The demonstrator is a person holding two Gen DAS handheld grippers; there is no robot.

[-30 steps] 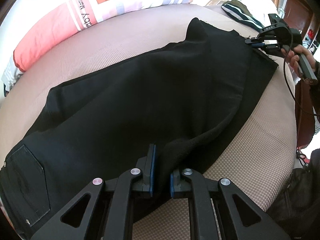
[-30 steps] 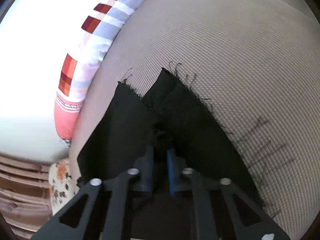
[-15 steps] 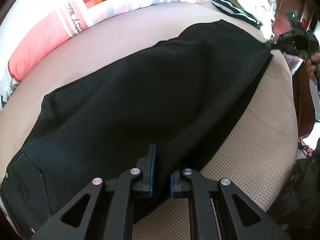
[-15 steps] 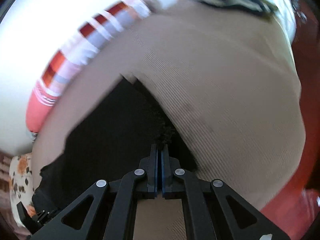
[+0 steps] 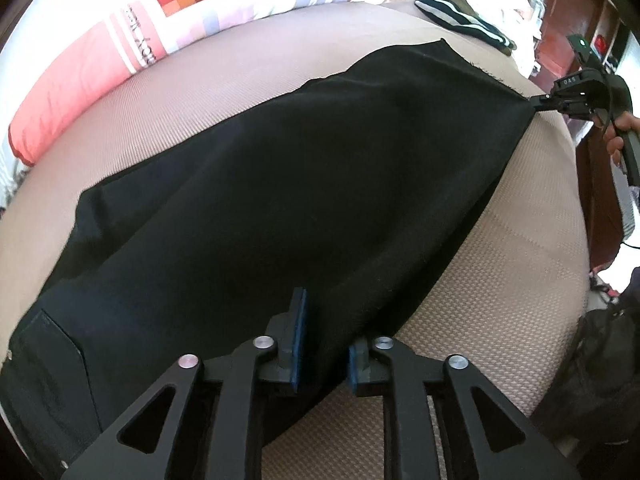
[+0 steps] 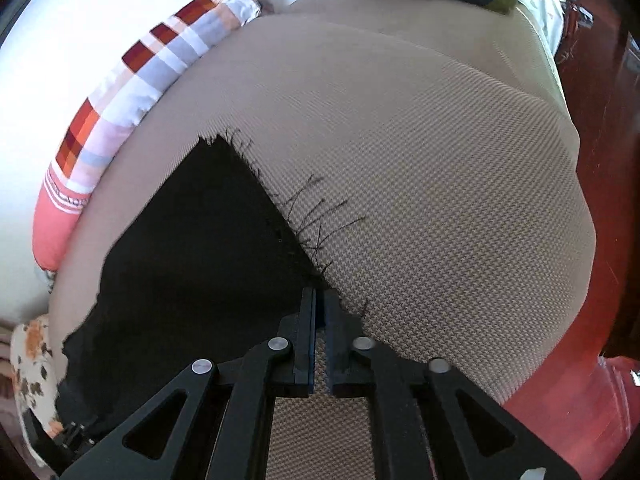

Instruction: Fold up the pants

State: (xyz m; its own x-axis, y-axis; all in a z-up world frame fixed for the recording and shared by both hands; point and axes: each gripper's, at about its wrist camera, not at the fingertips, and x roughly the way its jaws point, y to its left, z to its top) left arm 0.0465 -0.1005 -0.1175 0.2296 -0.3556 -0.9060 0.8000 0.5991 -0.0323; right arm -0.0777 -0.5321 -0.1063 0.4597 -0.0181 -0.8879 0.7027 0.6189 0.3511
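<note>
Black pants (image 5: pixel 300 180) lie spread lengthwise on the beige bed (image 5: pixel 500 300), back pocket (image 5: pixel 44 360) at lower left. My left gripper (image 5: pixel 326 320) straddles the near edge of the pants at the hip end. Its jaws are opening, with the fabric fold still between the blue pads. Far right, a hand (image 5: pixel 618 140) holds my right gripper (image 5: pixel 536 99) at the hem corner. In the right wrist view the frayed hem of the pants (image 6: pixel 192 260) ends at my right gripper (image 6: pixel 320 294). Its jaws are opening a narrow slit, the corner at the tips.
A pink and checked pillow (image 5: pixel 120 60) runs along the bed's far side, also seen as the pillow (image 6: pixel 132 92). A dark striped garment (image 5: pixel 460 18) lies at the far end, beyond the hem. Dark bags (image 5: pixel 600 360) and red-brown floor (image 6: pixel 600 240) flank the bed's right edge.
The right gripper drew the hem outward and the rumpled upper leg flattened into one smooth layer. Both pairs of pads now stand slightly further apart than half a second ago.
</note>
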